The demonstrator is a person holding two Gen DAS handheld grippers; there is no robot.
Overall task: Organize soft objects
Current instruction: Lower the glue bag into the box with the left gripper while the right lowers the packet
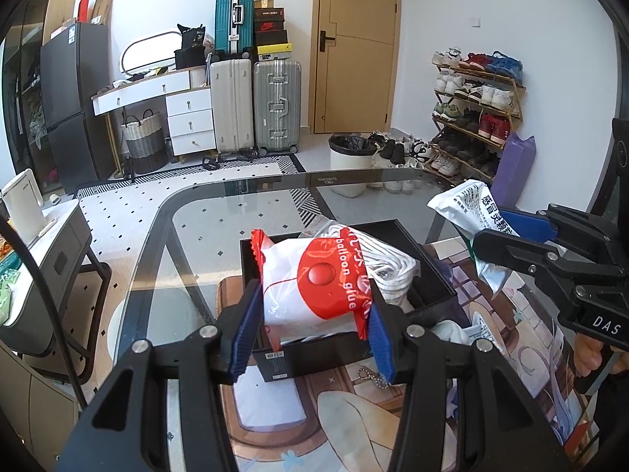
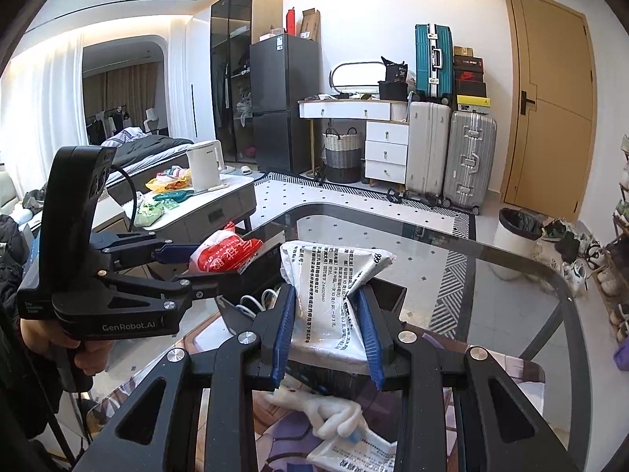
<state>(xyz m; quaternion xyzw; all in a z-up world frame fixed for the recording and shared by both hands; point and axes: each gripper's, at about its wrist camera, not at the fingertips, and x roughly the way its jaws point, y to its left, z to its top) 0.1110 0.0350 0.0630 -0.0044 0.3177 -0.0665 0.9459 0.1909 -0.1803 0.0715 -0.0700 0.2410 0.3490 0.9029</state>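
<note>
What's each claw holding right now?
Left gripper: closed on the red-and-white balloon glue packet.
Right gripper: closed on the white printed packet.

The red-and-white packet (image 1: 314,279) read "balloon glue"; the right hand-held gripper (image 1: 507,236) bore "DAS", the left hand-held gripper (image 2: 220,259) "GenRobot.AI".

Both grippers (image 1: 310,326) (image 2: 328,330) clamped; raised

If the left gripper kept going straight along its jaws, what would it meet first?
Probably the bundle of white cord lying in the black open box, right behind the red-and-white balloon glue packet that the left gripper holds. Beyond that, the box's far wall. Depth is uncertain.
</note>
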